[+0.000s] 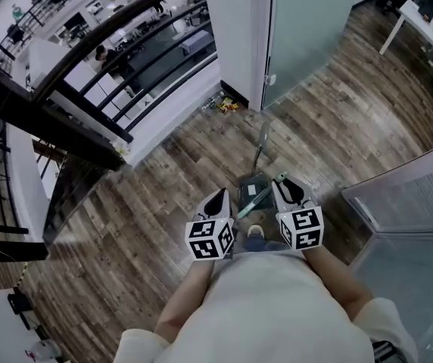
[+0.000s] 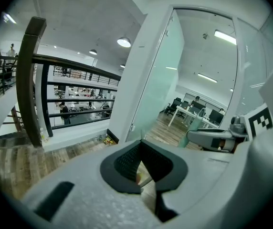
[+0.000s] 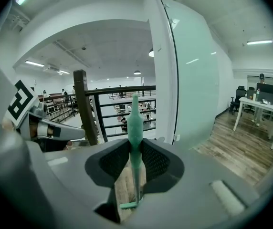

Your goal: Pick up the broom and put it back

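Right gripper (image 3: 135,144) gripping broom (image 3: 135,117), left gripper (image 2: 140,144) seemingly closed

Slim mint-green broom (image 3: 135,118), apparently tilted, in right gripper (image 3: 136,148).

Forearms (image 1: 194,293) reach forward side by side; the left claw (image 1: 219,197) is closed, the right claw (image 1: 285,186) clamps a slim pale-green broom handle (image 3: 135,128).
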A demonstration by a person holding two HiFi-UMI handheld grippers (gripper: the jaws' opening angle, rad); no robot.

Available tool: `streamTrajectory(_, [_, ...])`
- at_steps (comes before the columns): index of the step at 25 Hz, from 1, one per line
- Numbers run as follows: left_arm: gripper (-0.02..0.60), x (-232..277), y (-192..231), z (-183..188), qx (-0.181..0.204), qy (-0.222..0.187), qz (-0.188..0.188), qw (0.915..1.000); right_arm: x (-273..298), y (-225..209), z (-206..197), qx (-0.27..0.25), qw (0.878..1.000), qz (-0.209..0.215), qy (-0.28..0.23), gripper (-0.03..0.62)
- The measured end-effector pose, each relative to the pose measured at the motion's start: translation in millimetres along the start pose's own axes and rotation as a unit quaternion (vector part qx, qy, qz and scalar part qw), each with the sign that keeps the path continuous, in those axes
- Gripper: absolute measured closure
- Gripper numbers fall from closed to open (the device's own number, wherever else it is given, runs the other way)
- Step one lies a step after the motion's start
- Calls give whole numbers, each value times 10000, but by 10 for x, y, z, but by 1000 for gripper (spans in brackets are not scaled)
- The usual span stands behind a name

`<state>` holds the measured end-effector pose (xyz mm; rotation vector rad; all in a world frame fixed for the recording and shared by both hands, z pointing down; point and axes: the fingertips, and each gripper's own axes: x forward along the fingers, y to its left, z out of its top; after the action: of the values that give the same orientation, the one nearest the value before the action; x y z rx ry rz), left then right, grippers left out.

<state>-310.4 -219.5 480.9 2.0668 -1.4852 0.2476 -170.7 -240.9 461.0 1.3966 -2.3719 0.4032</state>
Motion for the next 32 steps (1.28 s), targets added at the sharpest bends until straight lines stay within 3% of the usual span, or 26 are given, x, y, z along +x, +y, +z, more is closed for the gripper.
streamTrajectory(32, [575, -774, -304, -565, 369, 327, -837, 9953, -1083, 610, -383, 417, 9947, -911, -237, 502])
